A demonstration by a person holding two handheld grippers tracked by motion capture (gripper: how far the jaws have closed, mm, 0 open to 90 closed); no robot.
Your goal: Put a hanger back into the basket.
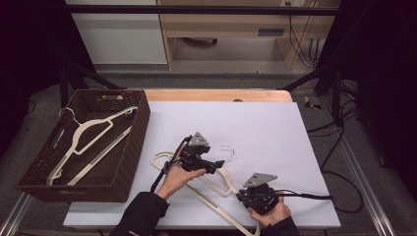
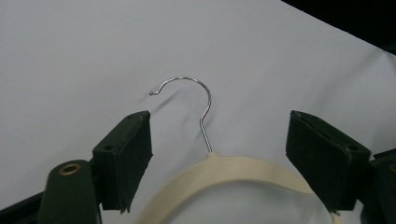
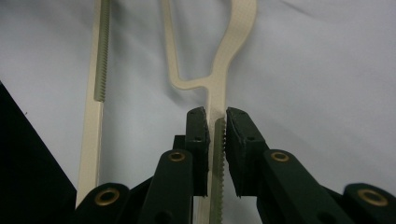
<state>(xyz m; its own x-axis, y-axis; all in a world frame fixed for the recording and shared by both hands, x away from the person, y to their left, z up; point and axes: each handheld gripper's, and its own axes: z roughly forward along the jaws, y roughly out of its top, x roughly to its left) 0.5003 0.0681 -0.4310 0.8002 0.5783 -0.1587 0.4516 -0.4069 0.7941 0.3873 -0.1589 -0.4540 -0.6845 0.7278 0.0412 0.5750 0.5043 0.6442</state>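
The right gripper (image 3: 215, 122) sits nearest, its two black jaws pressed together on a thin cream arm of the hanger (image 3: 219, 74); in the right gripper view a ridged strip of that arm runs down between the pads, and the arm widens and forks just beyond the tips, with the hanger's straight bar standing off to one side. From above, the right gripper (image 1: 259, 195) is at the near edge of the white sheet (image 1: 275, 128), held in the person's right hand (image 1: 270, 214), and clamps the hanger (image 1: 221, 179) at its near shoulder. The hanger lies flat on the sheet, slanting from that grip up and leftward toward the middle of the table, its metal hook (image 1: 228, 150) pointing to the far side. The left gripper (image 1: 209, 164), in the left hand (image 1: 176, 178), hangs over the hanger's neck with its jaws apart; in the left gripper view the two pads stand wide on either side of the cream top curve of the hanger (image 2: 233, 170), touching nothing, and the hook (image 2: 196, 98) rises from the curve between and beyond them. At the left side of the table a brown basket (image 1: 140, 123) sits tilted by the sheet's edge, with a second hanger (image 1: 93, 142) lying inside it
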